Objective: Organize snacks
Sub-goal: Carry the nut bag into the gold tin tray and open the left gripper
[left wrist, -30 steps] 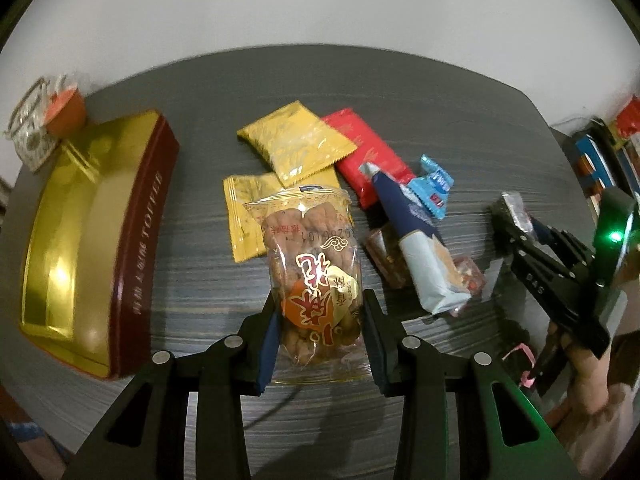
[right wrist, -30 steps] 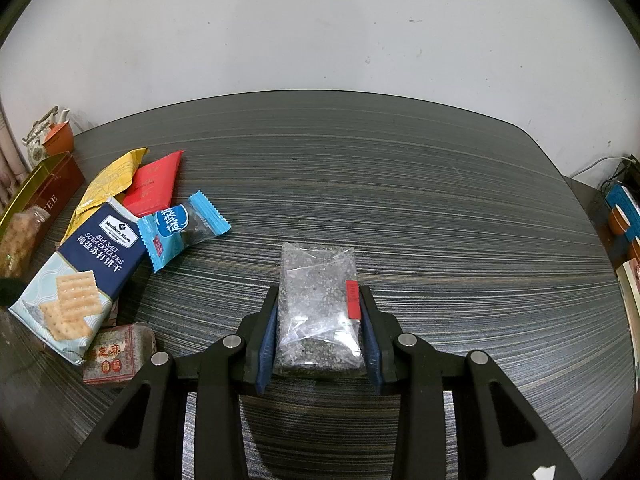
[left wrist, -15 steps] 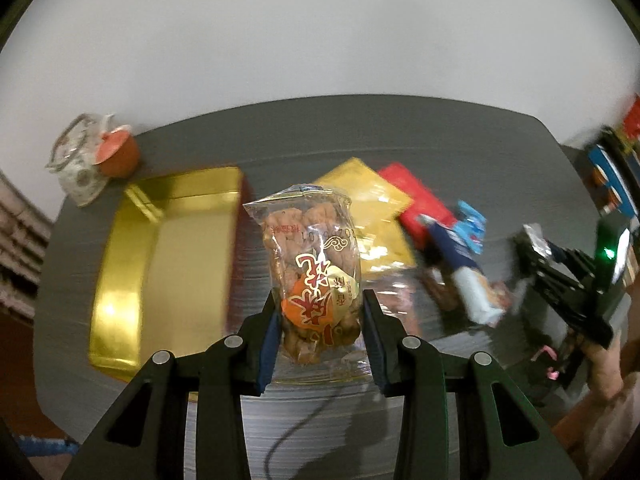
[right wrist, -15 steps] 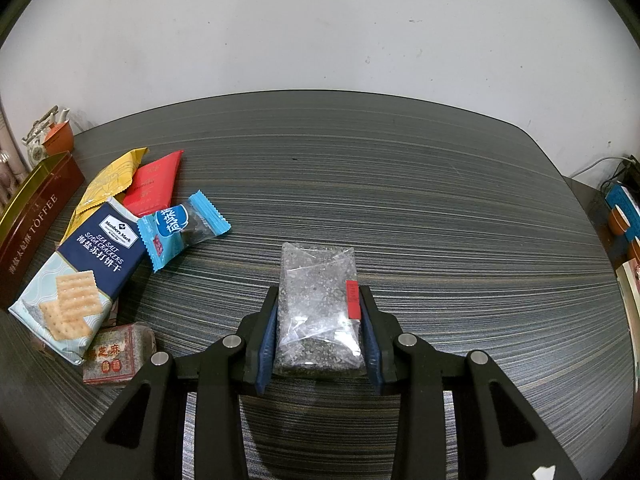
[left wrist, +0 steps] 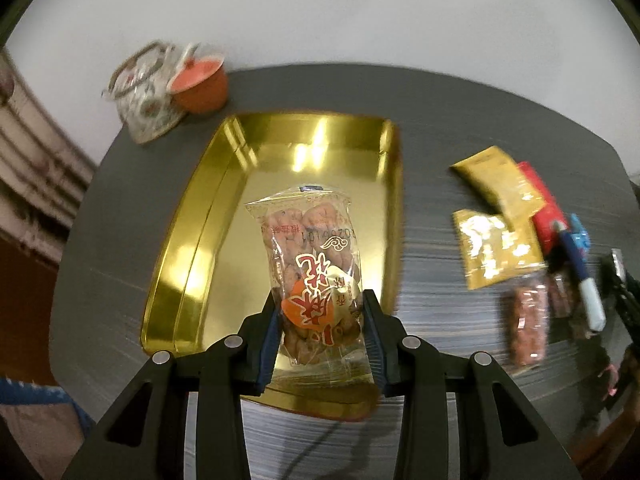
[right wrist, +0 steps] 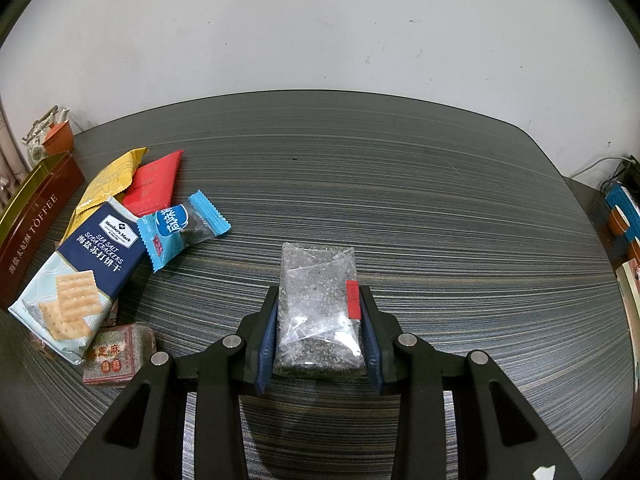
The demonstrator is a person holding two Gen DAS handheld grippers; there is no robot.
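My left gripper (left wrist: 320,320) is shut on a clear packet of brown fried twists (left wrist: 312,264) with an orange label, held over the open gold toffee tin (left wrist: 208,216). The tin holds nothing else that I can see. My right gripper (right wrist: 318,320) is shut on a clear packet of dark sesame snack (right wrist: 318,304) with a red tag, just above the dark striped table (right wrist: 400,184). In the right wrist view the tin's brown side (right wrist: 32,216) shows at the far left.
Loose snacks lie in a cluster: yellow packets (left wrist: 496,196), a red packet (right wrist: 154,184), a soda cracker pack (right wrist: 84,272), a blue candy (right wrist: 180,228), a small sesame block (right wrist: 116,354). A teapot (left wrist: 144,88) and orange cup (left wrist: 198,84) stand behind the tin.
My left gripper has carried the twist packet leftward from above the snack pile to above the gold tin. The right gripper and its packet have stayed still.
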